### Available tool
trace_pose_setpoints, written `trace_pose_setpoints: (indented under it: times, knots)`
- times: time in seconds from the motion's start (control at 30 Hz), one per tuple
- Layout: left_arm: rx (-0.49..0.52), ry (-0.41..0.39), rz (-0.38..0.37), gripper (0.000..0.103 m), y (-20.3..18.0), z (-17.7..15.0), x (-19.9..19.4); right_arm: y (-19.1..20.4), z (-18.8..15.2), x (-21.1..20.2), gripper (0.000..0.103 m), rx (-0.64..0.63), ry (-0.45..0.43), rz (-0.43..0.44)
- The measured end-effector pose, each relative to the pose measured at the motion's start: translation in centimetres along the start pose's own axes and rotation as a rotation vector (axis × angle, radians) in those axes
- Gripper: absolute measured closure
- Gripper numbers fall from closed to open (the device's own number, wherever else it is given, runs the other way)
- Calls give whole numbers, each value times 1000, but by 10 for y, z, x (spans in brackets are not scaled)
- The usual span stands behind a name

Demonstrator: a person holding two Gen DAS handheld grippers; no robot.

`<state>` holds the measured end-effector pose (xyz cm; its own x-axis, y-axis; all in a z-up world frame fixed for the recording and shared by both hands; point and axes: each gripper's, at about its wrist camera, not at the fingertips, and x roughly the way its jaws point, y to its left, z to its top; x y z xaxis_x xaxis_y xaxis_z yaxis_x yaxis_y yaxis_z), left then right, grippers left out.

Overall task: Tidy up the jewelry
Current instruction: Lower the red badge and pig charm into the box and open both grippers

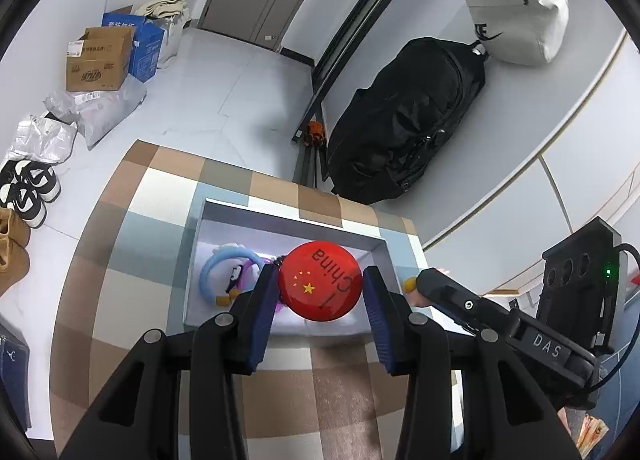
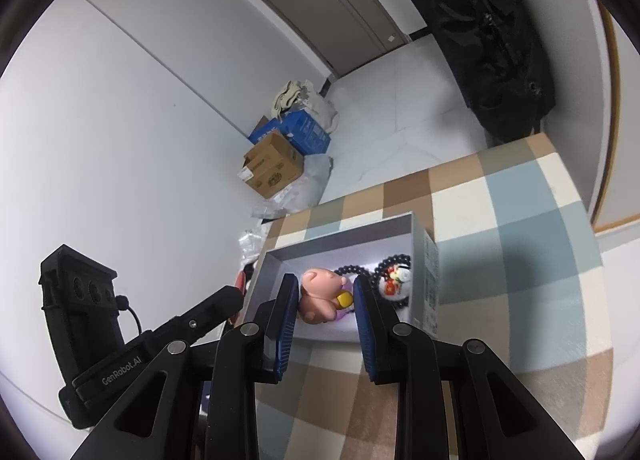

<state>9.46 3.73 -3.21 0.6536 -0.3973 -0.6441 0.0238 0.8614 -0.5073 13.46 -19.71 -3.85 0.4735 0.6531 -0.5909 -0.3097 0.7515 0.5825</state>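
Now left gripper (image 1: 320,292) clamps red badge (image 1: 320,286) over grey box (image 1: 376,246) for dropping in; right gripper (image 2: 326,300) pinches pink pig charm (image 2: 320,296) likewise.

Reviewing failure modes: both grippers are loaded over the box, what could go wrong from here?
1. The left gripper pinches the round red badge only at its edges; it may pivot or slip.
2. The right gripper holds the rounded pink figurine, which could squirt out.
3. The grey box already holds beads, so drops may tangle or bounce.
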Motion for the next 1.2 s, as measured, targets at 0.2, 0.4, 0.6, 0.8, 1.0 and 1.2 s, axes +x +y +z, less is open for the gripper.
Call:
trace_pose_setpoints:
  times: [0.2,0.4,0.6,0.8,1.0,1.2]
  knots:
    - [3,13,29,66,3,8,10,3,9,17,76,-15,14,1]
    - [-4,46,44,66,8,12,21,1,15,28,76,-11,27,7]
    - [-16,72,61,66,11,12,29,-6,20,37,76,13,50,2]
    - [-55,102,58,66,16,12,38,-14,18,44,75,39,81,0]
    - [-72,88,17,63,13,15,36,-11,19,35,75,21,57,17]
    - [-103,94,18,36,15,16,37,-9,21,26,74,16,19,32]
